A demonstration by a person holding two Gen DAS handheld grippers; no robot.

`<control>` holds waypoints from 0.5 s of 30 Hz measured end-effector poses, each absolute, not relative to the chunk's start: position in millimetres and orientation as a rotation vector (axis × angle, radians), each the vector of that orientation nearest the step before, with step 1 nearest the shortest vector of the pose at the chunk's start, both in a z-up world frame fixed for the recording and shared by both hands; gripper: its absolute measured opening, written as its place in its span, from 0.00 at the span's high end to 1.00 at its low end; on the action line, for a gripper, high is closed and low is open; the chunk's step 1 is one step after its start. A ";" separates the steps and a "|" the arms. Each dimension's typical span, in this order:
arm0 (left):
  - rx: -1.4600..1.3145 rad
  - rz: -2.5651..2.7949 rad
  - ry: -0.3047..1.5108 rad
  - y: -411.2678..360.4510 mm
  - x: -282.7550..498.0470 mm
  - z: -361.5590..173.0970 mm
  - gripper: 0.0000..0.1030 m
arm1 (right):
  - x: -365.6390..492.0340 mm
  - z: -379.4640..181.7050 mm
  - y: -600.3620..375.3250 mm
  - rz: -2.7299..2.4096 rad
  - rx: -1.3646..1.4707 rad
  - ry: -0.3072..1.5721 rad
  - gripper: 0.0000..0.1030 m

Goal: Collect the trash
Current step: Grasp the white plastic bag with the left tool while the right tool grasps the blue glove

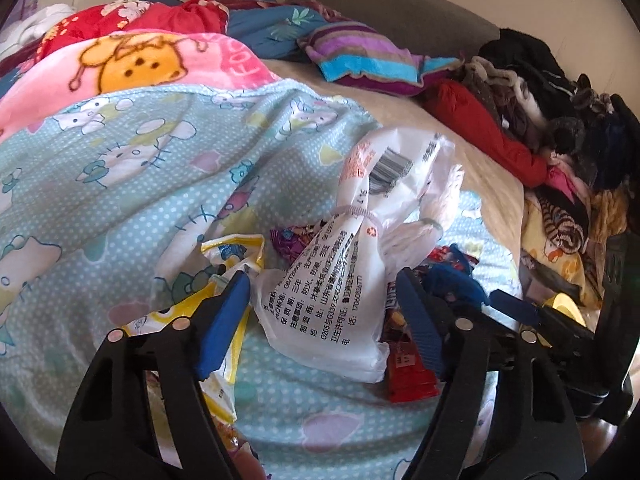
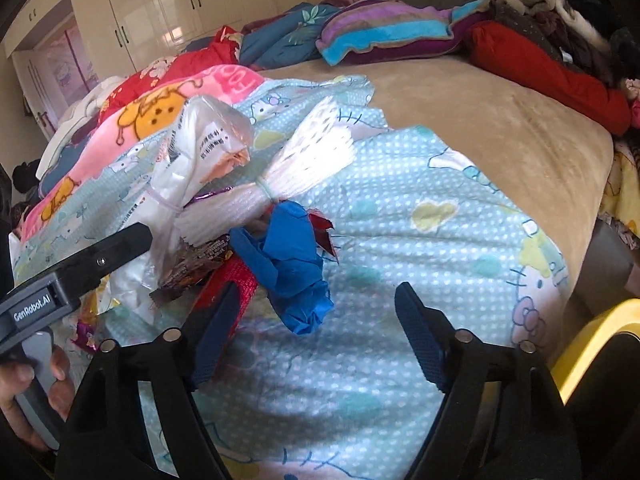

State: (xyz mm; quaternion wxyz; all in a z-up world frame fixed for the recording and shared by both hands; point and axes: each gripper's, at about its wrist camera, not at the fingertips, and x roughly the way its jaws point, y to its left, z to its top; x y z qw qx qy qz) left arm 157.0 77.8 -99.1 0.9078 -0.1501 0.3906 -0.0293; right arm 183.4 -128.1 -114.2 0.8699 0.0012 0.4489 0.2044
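A pile of trash lies on the light blue cartoon sheet (image 1: 120,200). In the left wrist view a white printed plastic bag (image 1: 332,300), tied at its neck, stands between the fingers of my left gripper (image 1: 320,280); the blue pads sit close to its sides without pressing. A yellow-and-white wrapper (image 1: 228,256) lies under the left finger, a red wrapper (image 1: 408,368) by the right one. In the right wrist view my right gripper (image 2: 318,288) is open around a crumpled blue piece (image 2: 296,264). A red wrapper (image 2: 236,280), a brown wrapper (image 2: 192,268) and white foam netting (image 2: 312,160) lie beside it.
A yellow bin (image 2: 592,344) stands at the bed's right edge. Folded blankets (image 2: 160,112), a striped pillow (image 2: 384,32) and heaped clothes (image 1: 540,120) ring the bare tan mattress (image 2: 500,120). A hand (image 2: 24,392) holds the left gripper's black body (image 2: 80,272). White wardrobes (image 2: 180,8) line the back wall.
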 end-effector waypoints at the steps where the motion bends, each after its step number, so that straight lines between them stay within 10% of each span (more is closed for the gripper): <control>1: -0.312 -0.062 0.810 78.0 157.4 -100.5 0.38 | 184.9 -115.6 -127.2 0.431 0.003 0.946 0.37; 6: -0.313 -0.068 0.825 75.8 157.6 -105.4 0.40 | 186.3 -123.5 -121.1 0.478 -0.008 0.987 0.77; 15: -0.294 -0.068 0.827 70.9 155.2 -106.9 0.53 | 166.5 -111.4 -128.5 0.509 0.004 0.959 0.82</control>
